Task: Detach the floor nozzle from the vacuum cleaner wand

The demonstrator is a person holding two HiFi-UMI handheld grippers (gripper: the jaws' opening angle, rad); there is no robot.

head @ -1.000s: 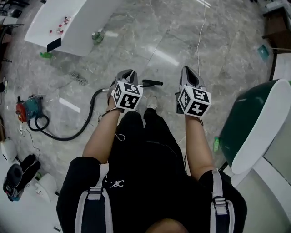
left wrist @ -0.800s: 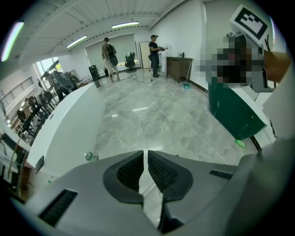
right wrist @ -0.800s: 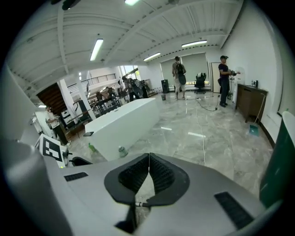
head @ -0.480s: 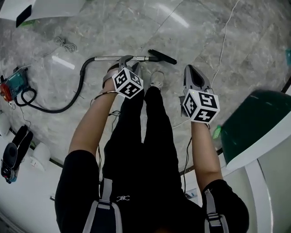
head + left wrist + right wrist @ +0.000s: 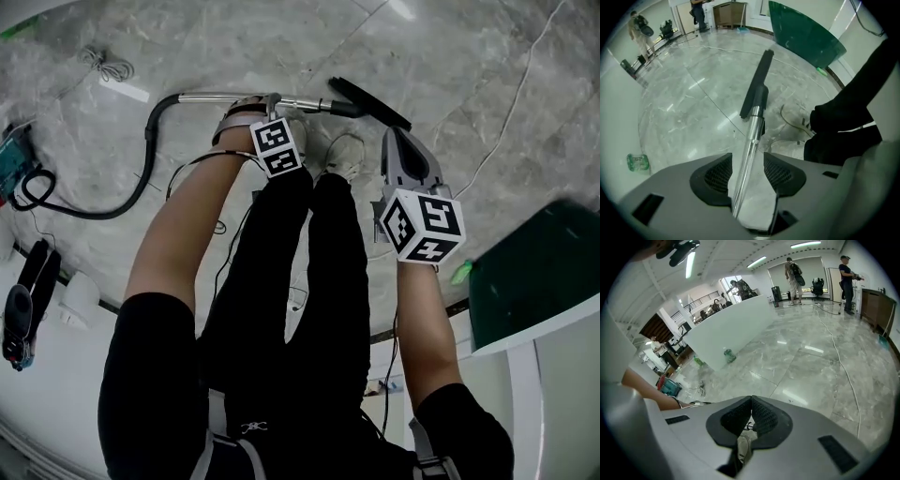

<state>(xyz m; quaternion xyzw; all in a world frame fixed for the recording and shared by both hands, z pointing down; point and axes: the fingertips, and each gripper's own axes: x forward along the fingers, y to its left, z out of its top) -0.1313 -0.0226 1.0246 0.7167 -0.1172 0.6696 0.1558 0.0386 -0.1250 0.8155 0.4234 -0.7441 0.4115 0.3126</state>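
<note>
wand (image 5: pixel 749 140): chrome tube lying flat on the grey marble floor (image 5: pixel 234 47), just ahead of the person's shoes (image 5: pixel 345 155).
floor nozzle (image 5: pixel 757 84): black and narrow, still attached at one end of the wand and angled off from the wand's line.
left gripper (image 5: pixel 747 169): pointing down over the wand, partway along its chrome length. Its jaws are opening and the wand runs through the gap between them, with neither pad pressing on it.
right gripper (image 5: pixel 751 416): claw pressed together with nothing pinched. It is held above the floor on the person's side of the wand, near the floor nozzle end, and touches neither.
hose (image 5: pixel 150 141): black. It leaves the wand's other end and curves away across the floor to a teal and red vacuum body (image 5: pixel 14 164).
white cable (image 5: pixel 525 84): on the floor beyond the nozzle end of the wand.
green panel (image 5: pixel 534 272): well apart from the wand, on the right gripper's side.
green bottle (image 5: pixel 637 162): on the floor, off to one side of the wand.
</note>
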